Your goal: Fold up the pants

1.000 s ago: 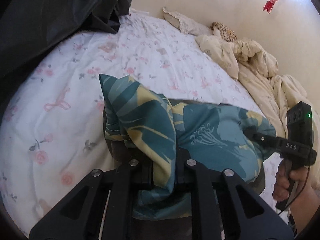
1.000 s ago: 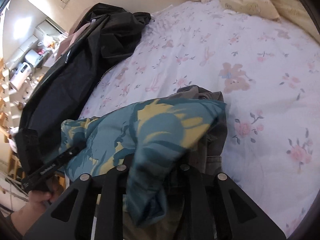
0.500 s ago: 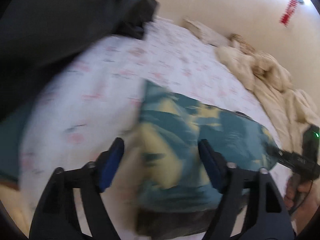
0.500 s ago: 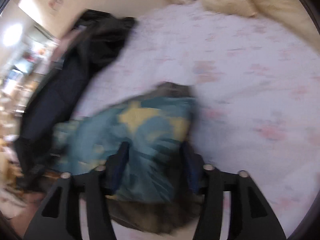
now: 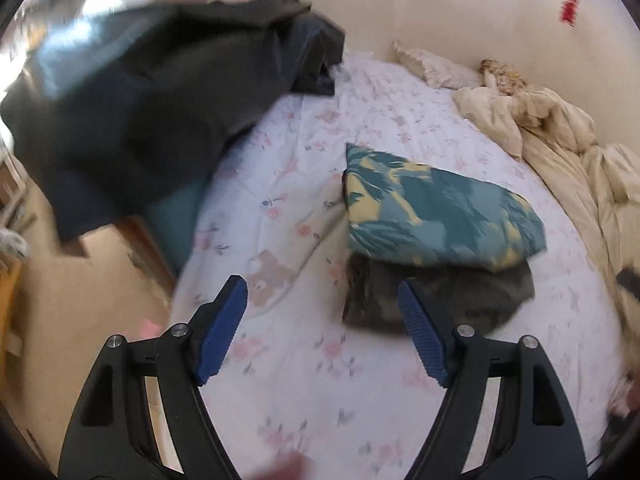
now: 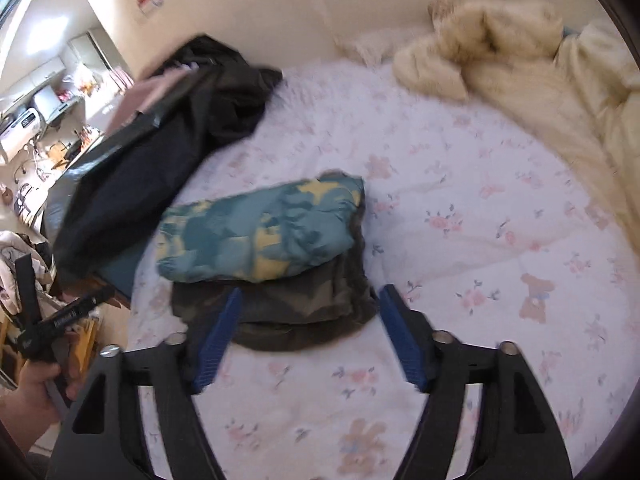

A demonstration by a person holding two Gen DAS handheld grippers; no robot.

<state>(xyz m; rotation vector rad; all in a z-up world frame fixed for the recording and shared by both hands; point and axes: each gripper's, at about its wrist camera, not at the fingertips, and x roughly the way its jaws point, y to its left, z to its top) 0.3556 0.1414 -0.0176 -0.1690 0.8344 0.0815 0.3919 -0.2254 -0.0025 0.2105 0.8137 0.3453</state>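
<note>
Both grippers have let go of the fabric they clamped a second ago and have drawn back from it. The bed [image 5: 360, 92], covered in a white floral sheet, fills most of each view. A heap of dark clothing [image 5: 152, 92] lies at its far left side, and a cream duvet [image 5: 560, 136] is bunched along the far right. The pants [image 5: 436, 212], teal with a yellow leaf print, now rest folded in a flat bundle on top of a folded dark olive garment [image 5: 476, 296], near the middle of the sheet; earlier the bundle was lifted and draped between the fingers. In the right wrist view the pants [image 6: 260, 228] have their long axis running left to right, tilted slightly so the right end lies farther away, and the olive garment [image 6: 288, 312] shows beneath the near edge. The left gripper [image 5: 322, 330] stands wide apart, empty, its blue pads near the olive garment but apart from it. The right gripper [image 6: 310, 334] is likewise spread wide and holds nothing, its fingers flanking the near edge of the olive garment. Contact there cannot be determined.
</note>
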